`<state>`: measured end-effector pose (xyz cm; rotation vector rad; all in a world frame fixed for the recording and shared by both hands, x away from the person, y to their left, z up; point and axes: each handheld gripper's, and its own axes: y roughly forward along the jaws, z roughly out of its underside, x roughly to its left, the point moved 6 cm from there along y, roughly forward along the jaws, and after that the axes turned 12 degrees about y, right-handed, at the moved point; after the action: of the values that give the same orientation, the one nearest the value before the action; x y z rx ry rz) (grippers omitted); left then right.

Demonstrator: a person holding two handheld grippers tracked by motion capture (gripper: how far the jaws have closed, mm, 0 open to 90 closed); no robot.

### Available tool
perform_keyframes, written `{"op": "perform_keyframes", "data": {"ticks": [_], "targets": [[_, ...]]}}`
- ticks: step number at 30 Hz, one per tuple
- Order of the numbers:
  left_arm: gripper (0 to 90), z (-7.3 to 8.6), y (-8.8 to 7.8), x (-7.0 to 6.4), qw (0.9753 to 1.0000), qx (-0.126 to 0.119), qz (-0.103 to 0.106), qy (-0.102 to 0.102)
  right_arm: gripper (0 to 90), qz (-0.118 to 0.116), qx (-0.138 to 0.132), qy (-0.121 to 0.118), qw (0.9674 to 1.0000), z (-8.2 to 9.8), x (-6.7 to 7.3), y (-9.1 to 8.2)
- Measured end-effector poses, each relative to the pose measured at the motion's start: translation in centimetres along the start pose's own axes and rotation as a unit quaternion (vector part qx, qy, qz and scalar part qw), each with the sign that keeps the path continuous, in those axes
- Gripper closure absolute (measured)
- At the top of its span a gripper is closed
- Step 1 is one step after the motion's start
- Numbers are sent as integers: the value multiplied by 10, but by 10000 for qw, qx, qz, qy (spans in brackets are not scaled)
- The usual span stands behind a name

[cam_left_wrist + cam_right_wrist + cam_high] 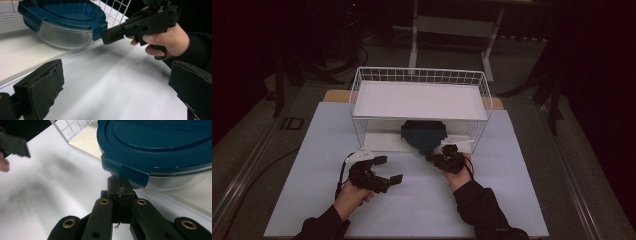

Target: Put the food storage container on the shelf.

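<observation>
We are working at a white table point(512, 200) with 2 claws. The right claw point(119, 188) is fully closed, its 2 jaws pressed flat together with nothing between them, and its tip is touching the near latch flap of the blue lid point(160, 142) on a clear glass container point(62, 37). That container is sitting on the bottom shelf of a white wire rack point(419, 75), at its near open edge. The left claw point(389, 170) is resting wide open and empty, near and left of the container.
</observation>
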<state>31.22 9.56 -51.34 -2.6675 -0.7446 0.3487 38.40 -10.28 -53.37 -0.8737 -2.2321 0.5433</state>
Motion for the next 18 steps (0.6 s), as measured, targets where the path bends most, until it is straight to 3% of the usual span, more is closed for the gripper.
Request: {"op": "perform_keyframes", "data": {"ticks": [5,18], "targets": [[2,0,0,0,10000,-5,6,-2,899,131,-24,69,9999,-6,-8,7],[2,1,0,1,10000,-21,11,0,899,191,-96,258,9994,-17,-18,14]]}}
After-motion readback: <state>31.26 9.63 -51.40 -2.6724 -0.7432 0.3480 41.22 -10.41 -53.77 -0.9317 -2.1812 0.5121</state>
